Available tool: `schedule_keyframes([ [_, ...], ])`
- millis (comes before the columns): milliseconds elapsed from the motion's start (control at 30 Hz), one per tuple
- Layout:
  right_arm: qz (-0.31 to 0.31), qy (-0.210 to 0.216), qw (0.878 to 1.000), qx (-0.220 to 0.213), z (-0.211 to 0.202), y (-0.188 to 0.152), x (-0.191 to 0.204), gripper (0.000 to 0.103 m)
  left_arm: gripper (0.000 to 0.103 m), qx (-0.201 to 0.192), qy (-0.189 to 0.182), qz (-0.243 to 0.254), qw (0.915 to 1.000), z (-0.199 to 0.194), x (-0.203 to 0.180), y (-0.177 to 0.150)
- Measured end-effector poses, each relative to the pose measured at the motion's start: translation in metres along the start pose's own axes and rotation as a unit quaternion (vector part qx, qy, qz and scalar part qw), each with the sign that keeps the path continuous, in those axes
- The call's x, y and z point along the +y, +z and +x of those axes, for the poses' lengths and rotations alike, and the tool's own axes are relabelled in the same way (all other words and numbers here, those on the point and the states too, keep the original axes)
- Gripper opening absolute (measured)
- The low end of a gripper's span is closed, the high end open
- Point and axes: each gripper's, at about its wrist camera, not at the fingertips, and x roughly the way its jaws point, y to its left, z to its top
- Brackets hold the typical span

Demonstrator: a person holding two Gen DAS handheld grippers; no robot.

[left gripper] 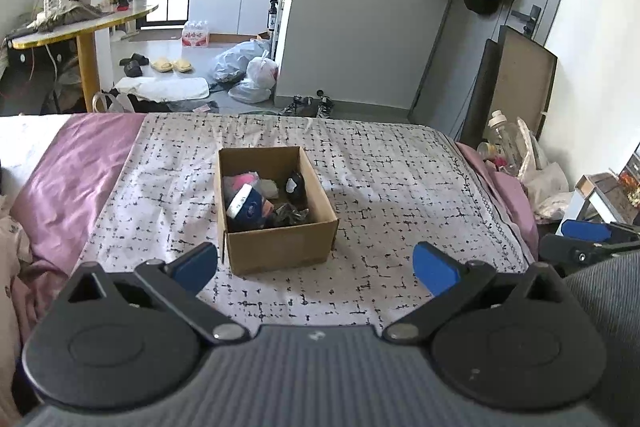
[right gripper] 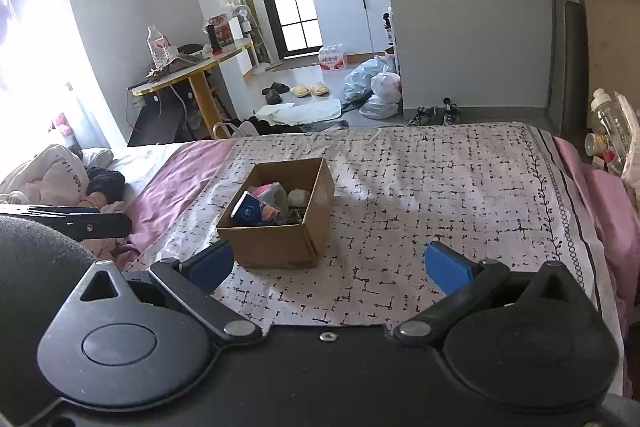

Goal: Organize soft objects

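An open cardboard box (left gripper: 280, 247) stands on the checked bedspread (left gripper: 380, 187) and holds several rolled soft items, among them a navy and white one (left gripper: 246, 207), a pink one (left gripper: 244, 181) and a black one (left gripper: 296, 185). My left gripper (left gripper: 316, 267) is open and empty, just in front of the box. In the right wrist view the box (right gripper: 280, 243) stands ahead to the left, with a navy item (right gripper: 248, 209) on top. My right gripper (right gripper: 330, 265) is open and empty, near the box's front right corner.
A pink sheet (left gripper: 68, 171) and rumpled bedding (right gripper: 60, 179) lie to the left. Bottles and bags (left gripper: 516, 155) crowd the bed's right side. Beyond the bed's far edge are a round table (left gripper: 84, 23), slippers and plastic bags (left gripper: 248, 67) on the floor.
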Motion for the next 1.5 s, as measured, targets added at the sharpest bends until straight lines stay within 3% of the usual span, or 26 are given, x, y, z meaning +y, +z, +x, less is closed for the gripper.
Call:
schedule_keyframes([
  [1500, -0.001, -0.003, 1.0, 0.002, 0.004, -0.003, -0.004, 0.103, 0.103, 0.005, 0.011, 0.001, 0.9999, 0.01, -0.004, -0.002],
])
